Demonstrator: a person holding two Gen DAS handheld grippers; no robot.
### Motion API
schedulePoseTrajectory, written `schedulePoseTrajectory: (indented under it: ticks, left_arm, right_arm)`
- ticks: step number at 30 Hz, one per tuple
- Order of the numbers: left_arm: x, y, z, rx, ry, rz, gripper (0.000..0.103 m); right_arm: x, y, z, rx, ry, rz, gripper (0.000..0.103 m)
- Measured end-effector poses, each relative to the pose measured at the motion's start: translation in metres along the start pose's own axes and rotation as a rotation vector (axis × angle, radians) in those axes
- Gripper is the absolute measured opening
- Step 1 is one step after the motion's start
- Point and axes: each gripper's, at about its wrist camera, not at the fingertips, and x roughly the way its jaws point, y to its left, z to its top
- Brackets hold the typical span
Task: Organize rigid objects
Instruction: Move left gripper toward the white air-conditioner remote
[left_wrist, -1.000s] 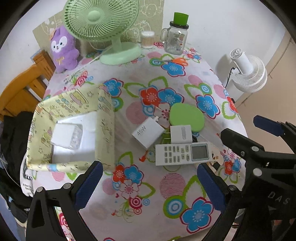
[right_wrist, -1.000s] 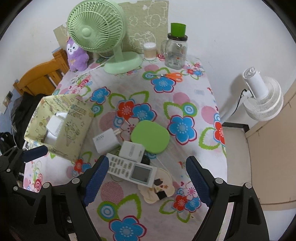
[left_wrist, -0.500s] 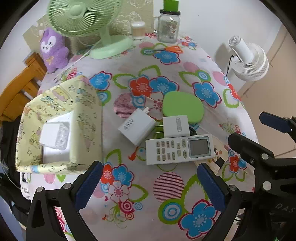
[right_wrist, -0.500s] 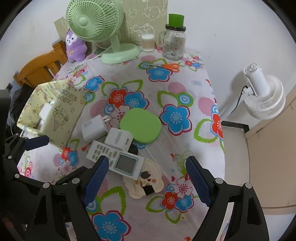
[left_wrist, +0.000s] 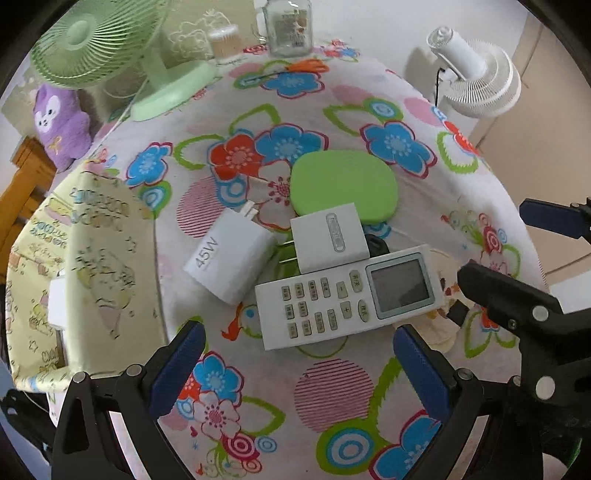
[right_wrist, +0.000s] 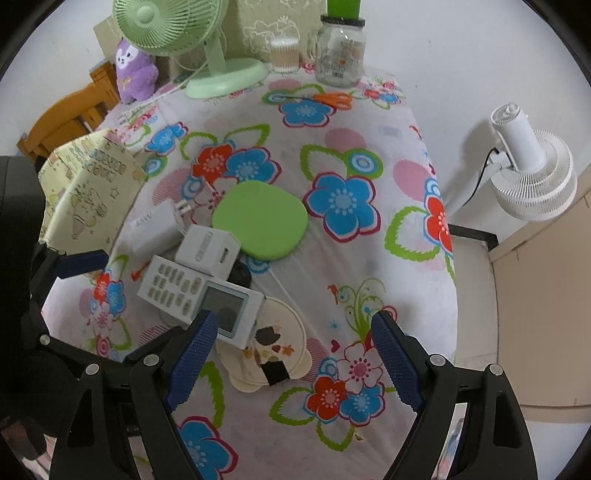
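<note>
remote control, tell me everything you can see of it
The remote control is a white, hard-looking plastic slab with a grey screen framed in pale blue at one end and rows of small pale buttons at the other. It lies face up and flat among a cluster of items on the floral tablecloth. The small white charger touches its long edge, and its screen end rests on a cream coaster. No gripper touches it; the right gripper stands open close beside the screen end.

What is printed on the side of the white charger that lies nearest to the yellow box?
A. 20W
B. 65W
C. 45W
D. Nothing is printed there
C: the left wrist view shows "45W" on the side of the white charger, which lies beside the yellow box.
</note>
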Motion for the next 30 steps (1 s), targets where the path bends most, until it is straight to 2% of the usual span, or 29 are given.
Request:
schedulePoseTrajectory:
  ticks: [5,13,27,30]
  left_arm:
    - [0.015,-0.003,0.002,0.025,0.024,-0.024,0.103]
    - [0.03,-0.018,0.006,0.143,0.045,-0.037,0.103]
    - [0.036,-0.033,0.024,0.256,0.022,-0.076,0.103]
    - [0.035,-0.031,0.025,0.268,0.013,-0.069,0.098]
  right_arm:
    - [0.013,-0.005,-0.005,0.027,0.03,-0.002,0.087]
    - [0.026,-0.012,-0.009,0.074,0.062,-0.014,0.087]
    - [0.042,-0.025,-0.006,0.162,0.098,-0.061,0.087]
    - [0.044,-0.027,-0.006,0.178,0.098,-0.076,0.087]
